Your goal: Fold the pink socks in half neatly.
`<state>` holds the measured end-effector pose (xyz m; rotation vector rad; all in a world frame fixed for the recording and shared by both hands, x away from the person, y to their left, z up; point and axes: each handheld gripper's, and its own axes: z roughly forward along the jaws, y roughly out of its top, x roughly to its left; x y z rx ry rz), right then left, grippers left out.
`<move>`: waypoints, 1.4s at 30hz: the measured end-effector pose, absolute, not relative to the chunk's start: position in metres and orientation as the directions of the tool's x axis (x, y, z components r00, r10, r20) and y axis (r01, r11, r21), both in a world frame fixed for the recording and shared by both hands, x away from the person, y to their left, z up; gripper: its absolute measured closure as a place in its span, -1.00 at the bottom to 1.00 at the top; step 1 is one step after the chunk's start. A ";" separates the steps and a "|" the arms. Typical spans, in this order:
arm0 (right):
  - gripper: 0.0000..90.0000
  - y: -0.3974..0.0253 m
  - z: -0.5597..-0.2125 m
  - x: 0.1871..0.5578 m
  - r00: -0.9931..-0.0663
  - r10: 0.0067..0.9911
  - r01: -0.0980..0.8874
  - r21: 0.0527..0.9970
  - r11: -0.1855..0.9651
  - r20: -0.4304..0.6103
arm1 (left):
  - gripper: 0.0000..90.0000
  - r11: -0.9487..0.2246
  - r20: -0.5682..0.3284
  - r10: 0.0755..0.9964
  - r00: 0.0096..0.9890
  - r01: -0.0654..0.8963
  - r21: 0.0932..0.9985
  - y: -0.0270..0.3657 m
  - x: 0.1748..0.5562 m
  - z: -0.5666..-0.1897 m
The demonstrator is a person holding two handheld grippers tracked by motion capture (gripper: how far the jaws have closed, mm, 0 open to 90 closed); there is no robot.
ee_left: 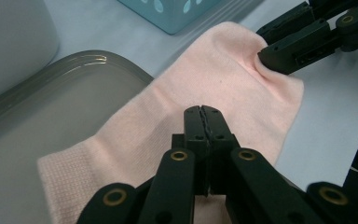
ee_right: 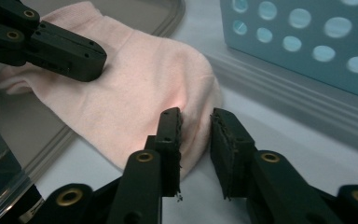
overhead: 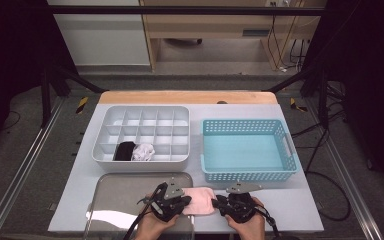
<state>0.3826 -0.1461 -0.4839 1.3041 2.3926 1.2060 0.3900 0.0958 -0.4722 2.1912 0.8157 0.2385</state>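
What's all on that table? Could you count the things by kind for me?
Socks: 3, a pink sock at the tray's edge, a black sock and a white sock in the organizer
Divided organizer: 1
Blue basket: 1
Grey tray: 1
Hand-held grippers: 2, left and right
Total: 8

high view looks down over the table [overhead: 300,210]; both claw views sit close, sharing the pink sock [ee_left: 214,88].
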 end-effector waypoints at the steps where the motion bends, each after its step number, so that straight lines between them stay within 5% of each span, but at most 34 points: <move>1: 0.70 -0.146 -0.484 0.383 -0.604 0.764 0.638 0.714 0.290 0.229 | 0.97 -0.499 -0.084 0.623 0.778 0.477 0.723 0.096 0.390 -0.472; 8: 0.85 -0.148 -0.483 0.387 -0.580 0.761 0.680 0.687 0.255 0.291 | 0.97 -0.499 -0.085 0.623 0.778 0.478 0.723 0.096 0.390 -0.472; 23: 0.87 -0.148 -0.453 0.380 -0.650 0.711 0.578 0.782 0.234 0.267 | 0.93 -0.483 -0.104 0.627 0.772 0.490 0.725 0.097 0.392 -0.468; 31: 0.86 -0.148 -0.455 0.383 -0.640 0.721 0.588 0.774 0.236 0.266 | 0.89 -0.388 -0.111 0.688 0.717 0.493 0.779 0.143 0.392 -0.442; 42: 0.86 -0.147 -0.453 0.383 -0.646 0.719 0.582 0.774 0.248 0.256 | 0.90 -0.364 -0.132 0.748 0.650 0.570 0.737 0.195 0.381 -0.463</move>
